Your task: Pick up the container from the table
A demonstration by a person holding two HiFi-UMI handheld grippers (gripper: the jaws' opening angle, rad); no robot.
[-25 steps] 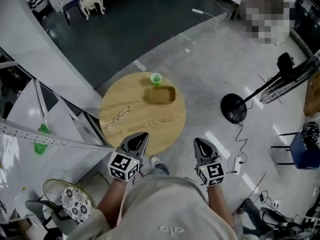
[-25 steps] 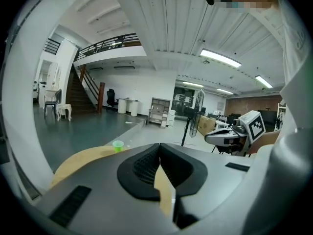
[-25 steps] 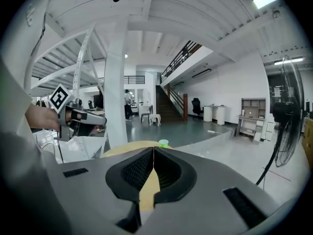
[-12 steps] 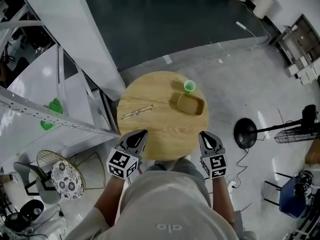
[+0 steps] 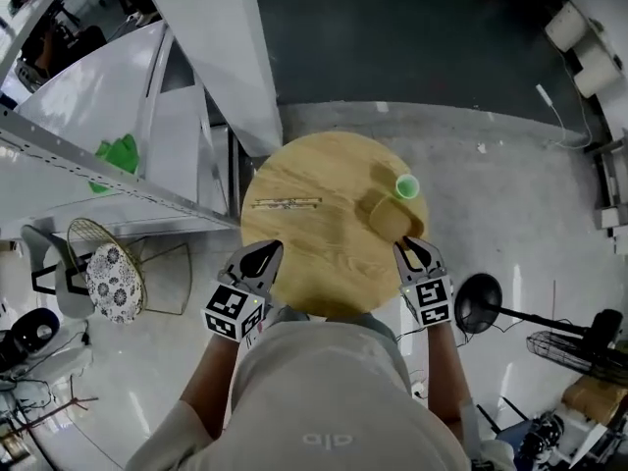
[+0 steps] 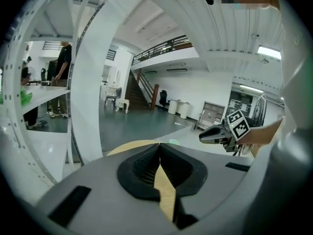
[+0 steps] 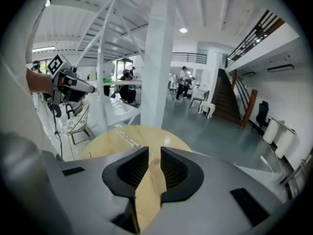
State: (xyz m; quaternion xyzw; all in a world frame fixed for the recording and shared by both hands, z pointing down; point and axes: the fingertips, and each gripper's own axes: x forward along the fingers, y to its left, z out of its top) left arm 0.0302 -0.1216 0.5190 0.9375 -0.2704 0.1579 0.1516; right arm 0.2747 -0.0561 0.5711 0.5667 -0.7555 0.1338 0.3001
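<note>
A shallow brown container (image 5: 386,215) lies on the right side of the round wooden table (image 5: 314,243), with a small green cup (image 5: 406,185) just beyond it. My right gripper (image 5: 414,247) is at the container's near right corner; its jaws are opening, a narrow gap shows, and nothing is between them. The right gripper view shows that gripper (image 7: 154,151) over the bare tabletop (image 7: 122,138), with the container hidden. My left gripper (image 5: 263,256) hovers over the table's near left edge. Its tips (image 6: 159,147) meet with nothing held.
A thin stick-like item (image 5: 287,203) lies on the table's left part. A white metal stair frame (image 5: 196,96) stands close on the left. A wire chair with a patterned cushion (image 5: 113,278) is lower left. A black fan base (image 5: 479,302) sits right of the table.
Both grippers have moved forward from in front of the table to over its near edge. The right one has come up to the container and its jaws have parted slightly.
</note>
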